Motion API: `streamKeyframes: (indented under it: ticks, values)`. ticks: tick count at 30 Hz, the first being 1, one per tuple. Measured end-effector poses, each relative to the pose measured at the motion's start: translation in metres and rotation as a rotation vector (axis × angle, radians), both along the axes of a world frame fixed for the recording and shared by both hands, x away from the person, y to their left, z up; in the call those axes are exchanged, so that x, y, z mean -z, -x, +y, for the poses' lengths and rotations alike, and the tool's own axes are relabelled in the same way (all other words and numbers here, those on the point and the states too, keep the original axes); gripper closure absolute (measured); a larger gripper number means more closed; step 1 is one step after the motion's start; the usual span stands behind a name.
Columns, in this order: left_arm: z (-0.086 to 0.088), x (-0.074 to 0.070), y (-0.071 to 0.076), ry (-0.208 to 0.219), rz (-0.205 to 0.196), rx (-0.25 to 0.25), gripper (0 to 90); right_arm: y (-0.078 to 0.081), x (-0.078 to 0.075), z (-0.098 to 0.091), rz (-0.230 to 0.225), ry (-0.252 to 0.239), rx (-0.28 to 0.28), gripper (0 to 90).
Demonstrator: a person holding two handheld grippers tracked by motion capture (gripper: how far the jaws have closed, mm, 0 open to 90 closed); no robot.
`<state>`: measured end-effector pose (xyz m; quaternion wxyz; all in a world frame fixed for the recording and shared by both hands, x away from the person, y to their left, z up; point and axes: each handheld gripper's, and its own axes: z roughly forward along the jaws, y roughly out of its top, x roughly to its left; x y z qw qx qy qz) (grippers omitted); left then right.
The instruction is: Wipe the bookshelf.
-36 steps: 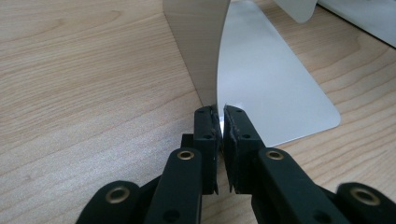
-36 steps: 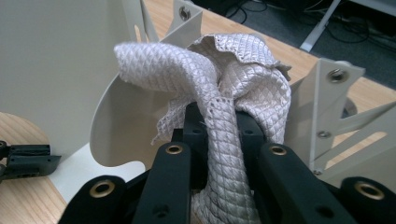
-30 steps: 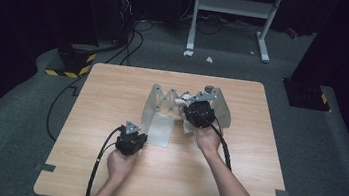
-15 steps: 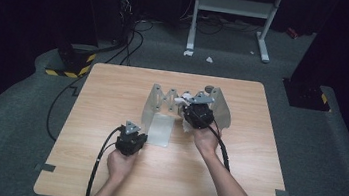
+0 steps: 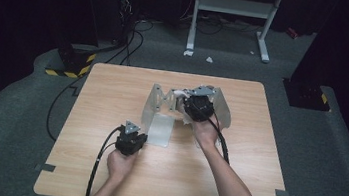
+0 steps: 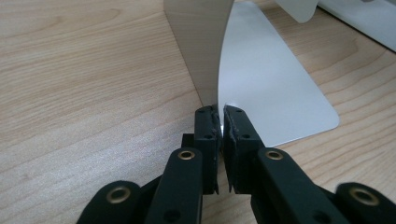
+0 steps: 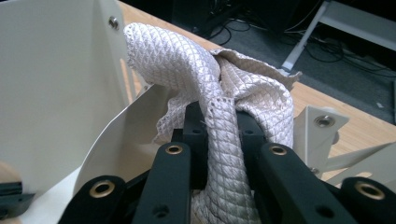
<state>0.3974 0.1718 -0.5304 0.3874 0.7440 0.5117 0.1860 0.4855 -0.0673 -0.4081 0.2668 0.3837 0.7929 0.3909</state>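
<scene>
A pale metal rack (image 5: pixel 154 101) of bent upright plates stands mid-table. Its flat base plate (image 6: pixel 271 88) lies on the wood, with a curved upright sheet (image 6: pixel 198 42) rising from it. My left gripper (image 6: pixel 221 119) is shut on the near bottom edge of that sheet; in the high view it (image 5: pixel 141 134) sits at the rack's front left corner. My right gripper (image 7: pixel 219 121) is shut on a white waffle-weave cloth (image 7: pixel 187 60) bunched between its jaws, which have just been closing a little on it. The cloth (image 5: pixel 181 94) is held against the rack's inner plates (image 7: pixel 46 70).
The wooden table (image 5: pixel 112 95) has bare room left and right of the rack and along its front. Black cables (image 5: pixel 99 164) trail from both grippers toward the near edge. Beyond the table are a white stand frame (image 5: pixel 234 7), floor cables and dark equipment.
The right gripper with the cloth has shifted slightly inside the rack. The left gripper and the rack have stayed where they were.
</scene>
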Motion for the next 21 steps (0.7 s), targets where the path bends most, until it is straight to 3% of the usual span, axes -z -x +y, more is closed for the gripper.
streamKeyframes:
  ticks: [8,14,21]
  values:
    - [0.0,0.0,0.0,0.009,0.003,-0.024,84.8,-0.002,0.003,0.001,0.003,0.005,-0.001,79.6]
    - [-0.001,0.0,0.001,-0.008,-0.005,-0.04,84.9,-0.001,0.007,0.0,-0.002,0.013,-0.008,79.6]
    - [0.0,-0.001,-0.001,-0.005,0.008,-0.056,79.6,-0.001,0.013,0.002,0.014,0.012,-0.015,79.6]
